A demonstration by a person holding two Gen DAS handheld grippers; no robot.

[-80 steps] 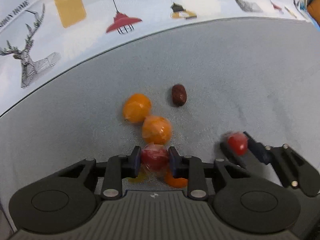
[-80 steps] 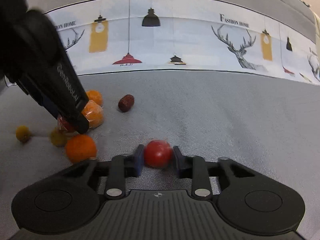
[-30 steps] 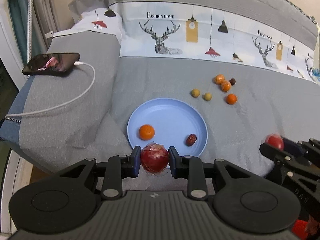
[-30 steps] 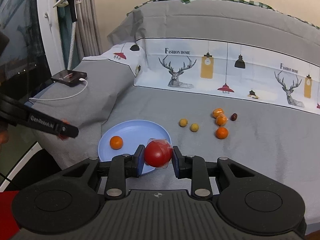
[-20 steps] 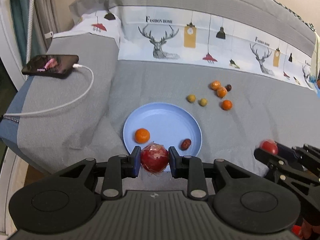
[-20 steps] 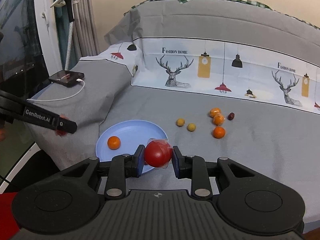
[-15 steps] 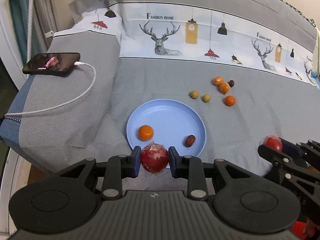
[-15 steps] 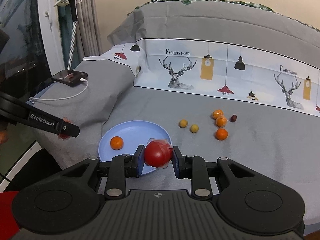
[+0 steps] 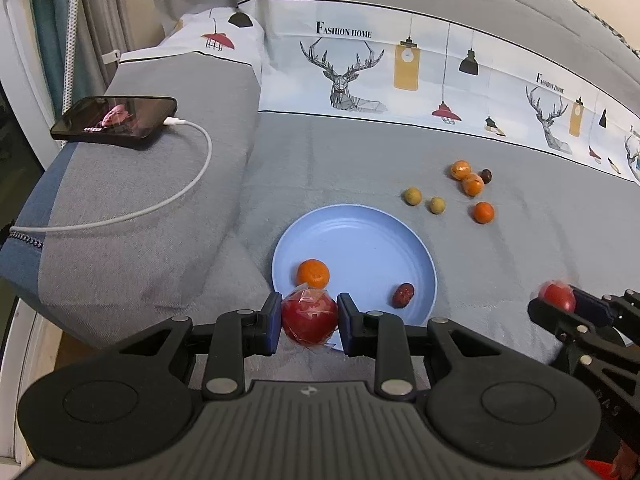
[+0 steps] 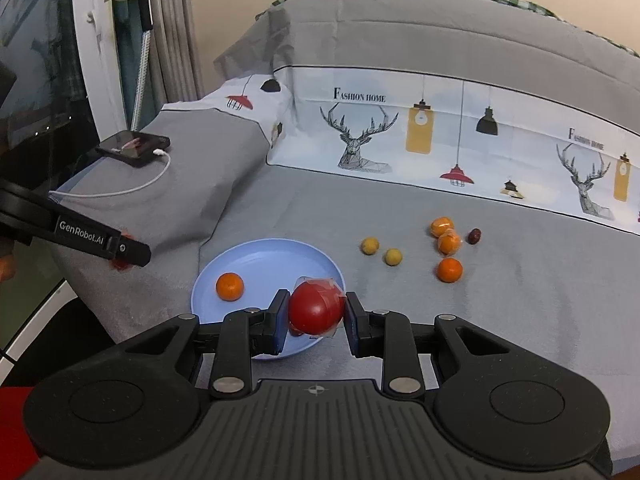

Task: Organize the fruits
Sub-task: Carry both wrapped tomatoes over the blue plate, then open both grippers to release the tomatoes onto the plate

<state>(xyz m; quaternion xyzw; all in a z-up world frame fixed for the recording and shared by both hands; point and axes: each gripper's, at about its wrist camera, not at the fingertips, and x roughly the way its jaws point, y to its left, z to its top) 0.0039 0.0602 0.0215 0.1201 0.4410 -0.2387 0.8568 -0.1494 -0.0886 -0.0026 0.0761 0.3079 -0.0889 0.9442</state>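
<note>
Fruits are on their way to the plate, one in each tool. Left gripper [image 9: 308,322] is clamped on a wrapped red fruit [image 9: 308,317], its pads pressed to both sides, hanging above the near rim of the blue plate [image 9: 360,240]. Right gripper [image 10: 316,316] is closed the same way on a smooth red fruit in film [image 10: 316,307], over the plate's near right edge.

On the plate lie a small orange [image 9: 313,273] at the near left and a dark red date [image 9: 403,295] at the near right. Farther off to the right, on the grey bedspread [image 9: 360,160], wait two yellowish fruits [image 9: 412,196], three more oranges [image 9: 483,212] and another date [image 9: 486,176]. A phone [image 9: 116,122] on its cable rests far left, well apart.

I judge this the carry-and-place step. Next, each tool needs lowering over bare plate, clear of the orange and date, before letting go gently, since round fruit may roll off.
</note>
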